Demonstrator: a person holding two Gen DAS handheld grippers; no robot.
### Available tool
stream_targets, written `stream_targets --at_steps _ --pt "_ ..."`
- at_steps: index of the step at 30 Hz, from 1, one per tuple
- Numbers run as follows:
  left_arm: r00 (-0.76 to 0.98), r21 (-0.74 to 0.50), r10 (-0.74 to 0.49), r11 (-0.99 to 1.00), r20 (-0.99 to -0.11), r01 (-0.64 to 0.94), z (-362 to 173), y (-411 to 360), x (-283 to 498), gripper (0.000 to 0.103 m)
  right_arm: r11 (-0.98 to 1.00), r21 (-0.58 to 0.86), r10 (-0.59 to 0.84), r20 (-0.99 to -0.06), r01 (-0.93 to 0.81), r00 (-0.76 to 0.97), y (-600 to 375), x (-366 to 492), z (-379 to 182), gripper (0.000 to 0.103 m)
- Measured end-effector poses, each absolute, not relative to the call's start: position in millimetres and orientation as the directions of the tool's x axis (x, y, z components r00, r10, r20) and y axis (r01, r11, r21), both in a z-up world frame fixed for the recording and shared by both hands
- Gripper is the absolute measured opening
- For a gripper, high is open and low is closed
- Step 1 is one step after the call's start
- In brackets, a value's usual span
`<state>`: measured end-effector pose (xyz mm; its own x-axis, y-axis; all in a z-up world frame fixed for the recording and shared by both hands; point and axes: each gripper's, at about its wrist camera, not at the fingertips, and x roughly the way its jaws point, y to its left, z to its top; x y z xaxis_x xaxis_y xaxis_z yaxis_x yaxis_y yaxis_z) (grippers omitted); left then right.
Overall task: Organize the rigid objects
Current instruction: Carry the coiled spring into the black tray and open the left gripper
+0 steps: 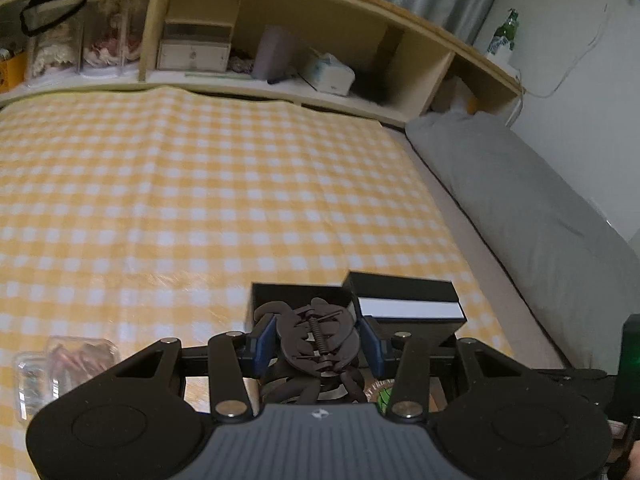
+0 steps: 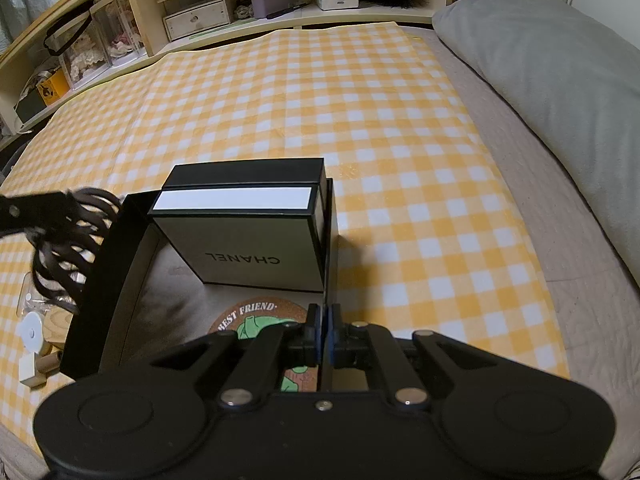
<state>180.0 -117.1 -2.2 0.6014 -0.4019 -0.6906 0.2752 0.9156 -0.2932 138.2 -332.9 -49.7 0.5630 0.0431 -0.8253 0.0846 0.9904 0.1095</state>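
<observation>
Left wrist view shows the left gripper (image 1: 318, 336) squeezing a dark hair claw clip (image 1: 320, 344), likely light, stiff and springy, around its middle.

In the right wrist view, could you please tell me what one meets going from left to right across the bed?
Small wooden bits → hair claw → black tray → Chanel box → checked cloth → grey pillow.

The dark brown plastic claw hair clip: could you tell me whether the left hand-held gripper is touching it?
Touching. In the left wrist view, the left hand-held gripper has its blue pads pressed against both sides of the dark brown plastic claw hair clip.
</observation>
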Motion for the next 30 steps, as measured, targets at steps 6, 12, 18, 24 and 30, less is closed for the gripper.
stream_targets --at_steps 6,12,18,24,30 --pt "0.594 -0.271 -0.389 0.921 -0.704 0.281 -20 -134 188 0.046 0.99 0.11 0.044 -0.825 0.084 0.563 -333 138 -50 0.004" --pt "0.613 -0.236 -0.374 0.925 -0.696 0.296 -32 -136 196 0.046 0.99 0.11 0.043 -0.825 0.085 0.563 -333 138 -50 0.004" --pt "0.612 -0.237 -0.366 0.929 -0.701 0.284 -44 -131 200 0.047 0.99 0.109 0.043 -0.825 0.085 0.563 -332 138 -50 0.004" --pt "0.613 -0.239 -0.381 0.923 -0.692 0.303 -48 -127 201 0.058 0.991 0.11 0.044 -0.825 0.083 0.564 -332 137 -50 0.004" --pt "0.624 -0.225 -0.388 0.918 -0.678 0.327 -41 -130 195 0.068 0.991 0.109 0.044 -0.825 0.083 0.564 -332 137 -50 0.004"
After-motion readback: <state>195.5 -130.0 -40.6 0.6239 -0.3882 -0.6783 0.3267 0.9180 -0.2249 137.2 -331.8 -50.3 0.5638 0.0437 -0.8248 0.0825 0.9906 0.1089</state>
